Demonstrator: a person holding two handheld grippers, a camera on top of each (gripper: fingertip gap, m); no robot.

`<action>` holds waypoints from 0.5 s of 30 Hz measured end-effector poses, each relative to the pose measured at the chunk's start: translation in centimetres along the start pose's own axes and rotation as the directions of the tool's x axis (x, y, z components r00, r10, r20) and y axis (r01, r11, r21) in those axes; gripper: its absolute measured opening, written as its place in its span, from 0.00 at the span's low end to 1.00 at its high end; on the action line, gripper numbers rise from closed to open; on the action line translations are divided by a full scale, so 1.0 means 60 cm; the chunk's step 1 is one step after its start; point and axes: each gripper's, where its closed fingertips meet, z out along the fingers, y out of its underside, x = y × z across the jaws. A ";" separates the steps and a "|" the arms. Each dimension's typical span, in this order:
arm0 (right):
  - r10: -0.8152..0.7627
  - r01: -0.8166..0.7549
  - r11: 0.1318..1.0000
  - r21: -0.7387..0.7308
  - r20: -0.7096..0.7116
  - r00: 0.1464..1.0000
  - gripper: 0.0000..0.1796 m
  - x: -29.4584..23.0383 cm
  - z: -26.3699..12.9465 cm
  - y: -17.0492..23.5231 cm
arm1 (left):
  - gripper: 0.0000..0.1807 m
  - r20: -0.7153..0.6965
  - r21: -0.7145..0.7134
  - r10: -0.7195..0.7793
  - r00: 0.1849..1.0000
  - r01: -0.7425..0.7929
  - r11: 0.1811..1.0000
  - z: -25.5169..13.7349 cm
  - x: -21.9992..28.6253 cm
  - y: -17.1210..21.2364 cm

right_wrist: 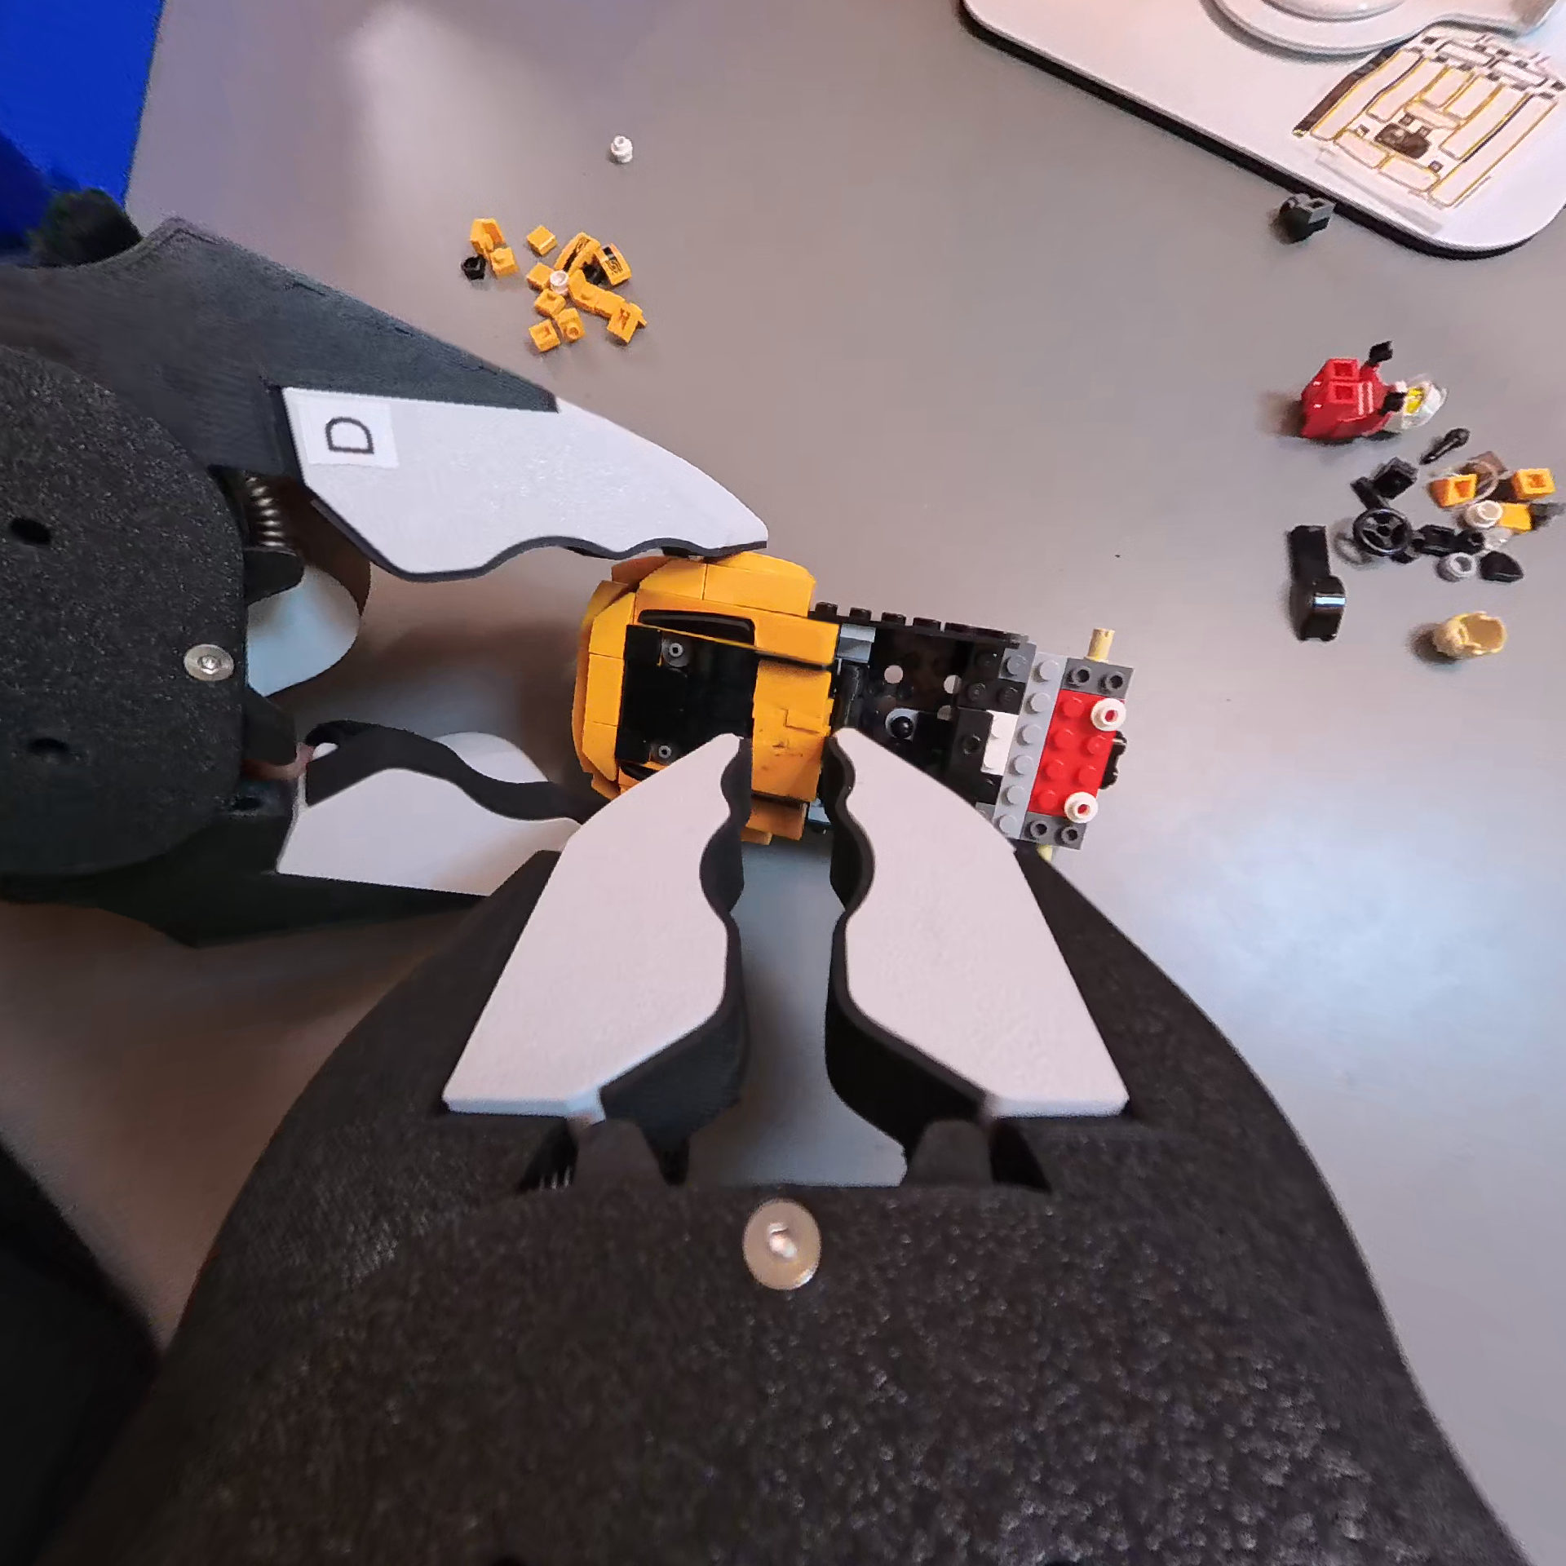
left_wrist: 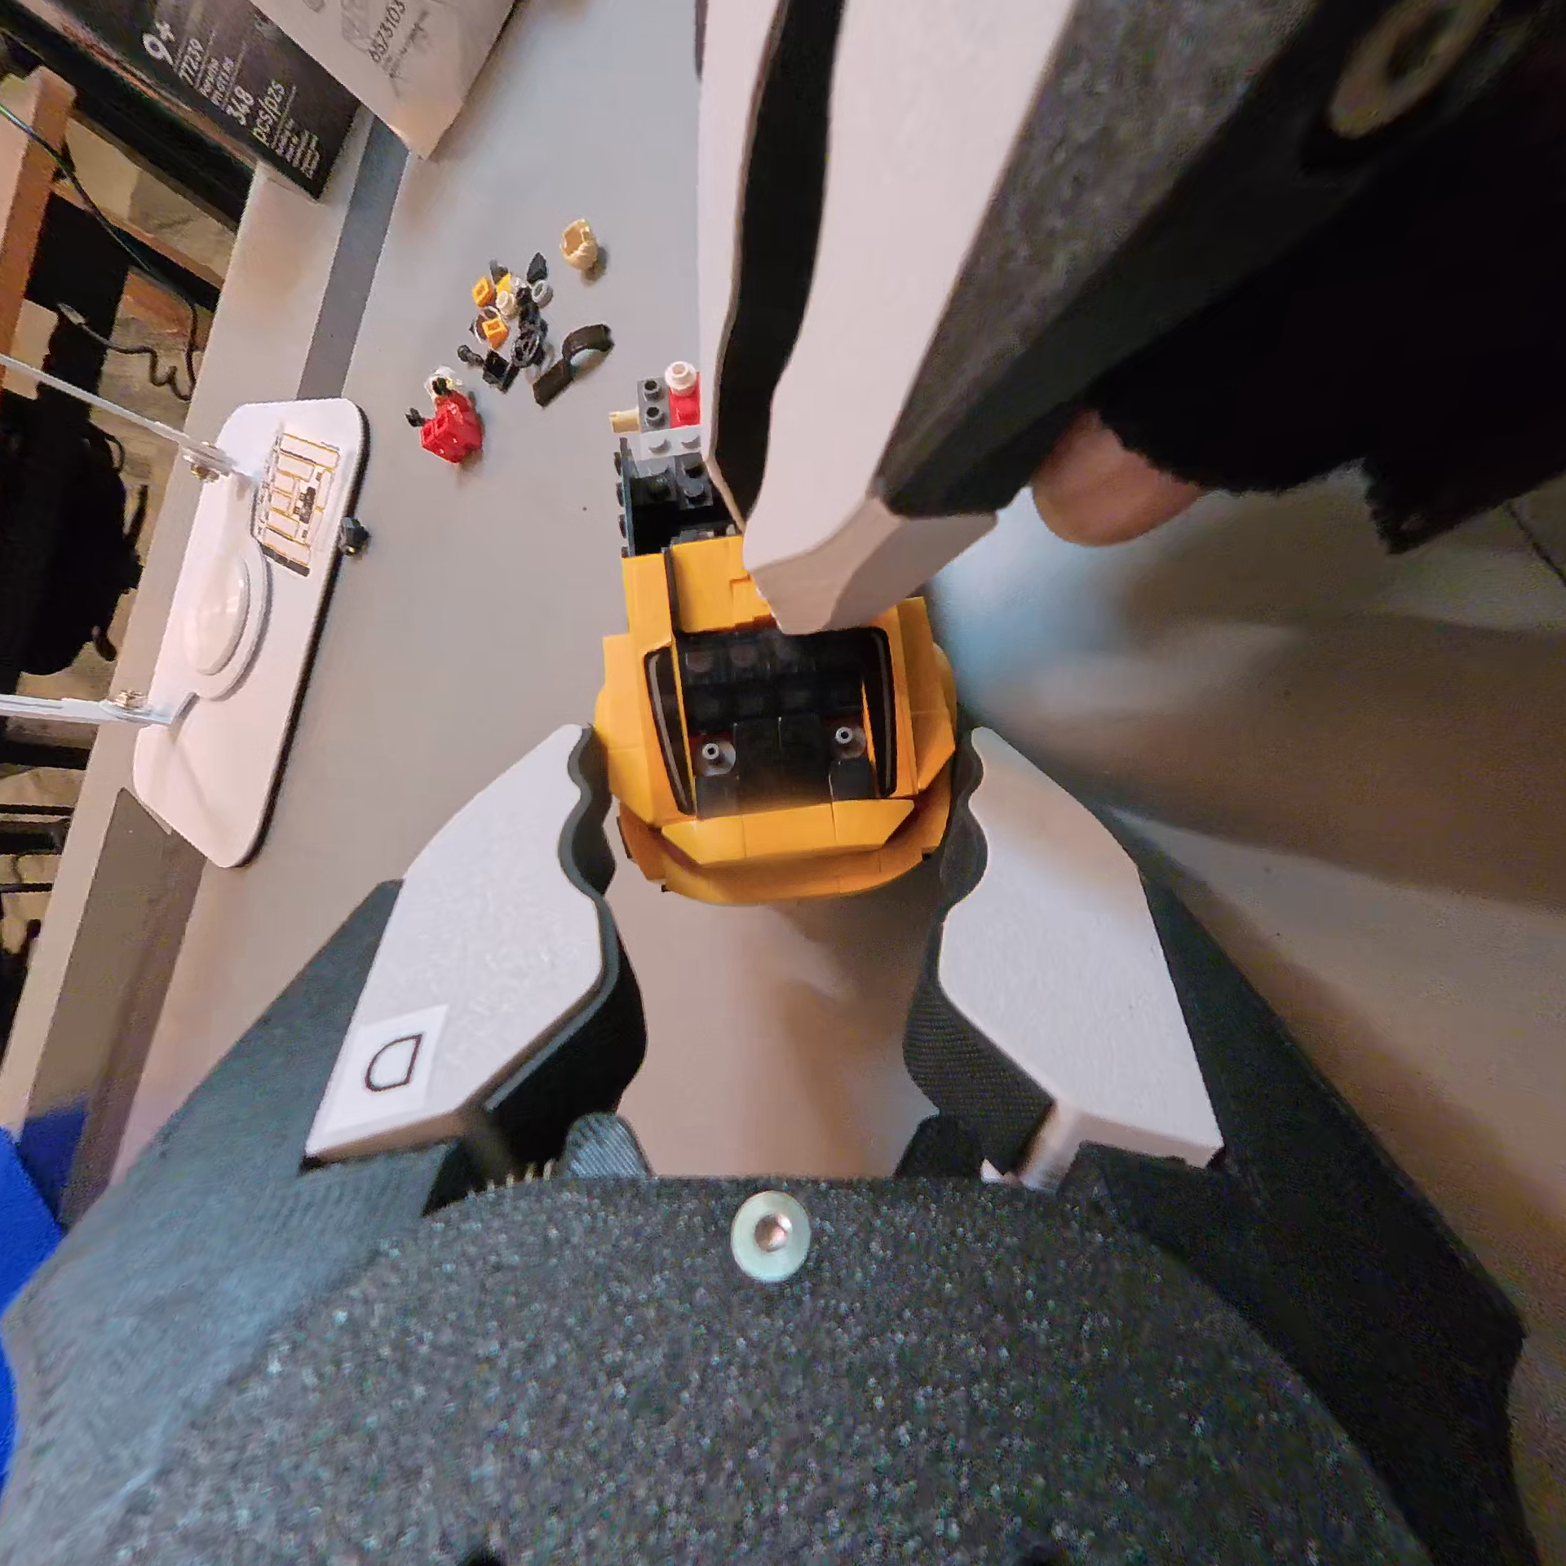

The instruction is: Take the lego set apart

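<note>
Car: the half-stripped yellow car (right_wrist: pixel 703 678) is lying on the grey table (right_wrist: pixel 932 339), its bare black chassis (right_wrist: pixel 932 678) and red plate (right_wrist: pixel 1072 754) being left unsupported at the far end.
Left gripper: the left gripper (left_wrist: pixel 775 763) is being closed around the yellow end, one finger against each flank.
Right gripper: the right gripper (right_wrist: pixel 784 754) is being pressed onto the yellow shell with its jaws narrowly apart; whether a brick is being pinched cannot be told.
Risk, shell: if the pull is being made off-axis, a whole section may be torn away instead of one piece.
Risk, grip: the rounded flanks are being held only near the fingertips, so the car may be twisted loose.
Risk, table: the loose pieces (right_wrist: pixel 1432 517) and yellow bits (right_wrist: pixel 568 288) nearby may be scattered by a sudden release.
</note>
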 end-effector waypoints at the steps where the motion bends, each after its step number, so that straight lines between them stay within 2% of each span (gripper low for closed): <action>1: 0.001 -0.001 1.000 -0.002 -0.001 1.000 0.08 0.000 0.000 0.000 | 0.43 0.007 -0.003 0.008 1.000 -0.008 1.000 -0.001 0.000 0.000; 9: 0.019 -0.021 0.998 0.065 0.020 1.000 0.08 0.005 0.001 -0.002 | 0.43 0.004 0.021 -0.007 1.000 0.007 1.000 -0.004 0.001 0.000; 15: -0.013 0.016 0.996 0.084 -0.035 0.999 0.08 0.002 -0.002 0.000 | 0.43 -0.041 0.040 -0.046 0.998 0.048 0.998 -0.004 0.004 0.000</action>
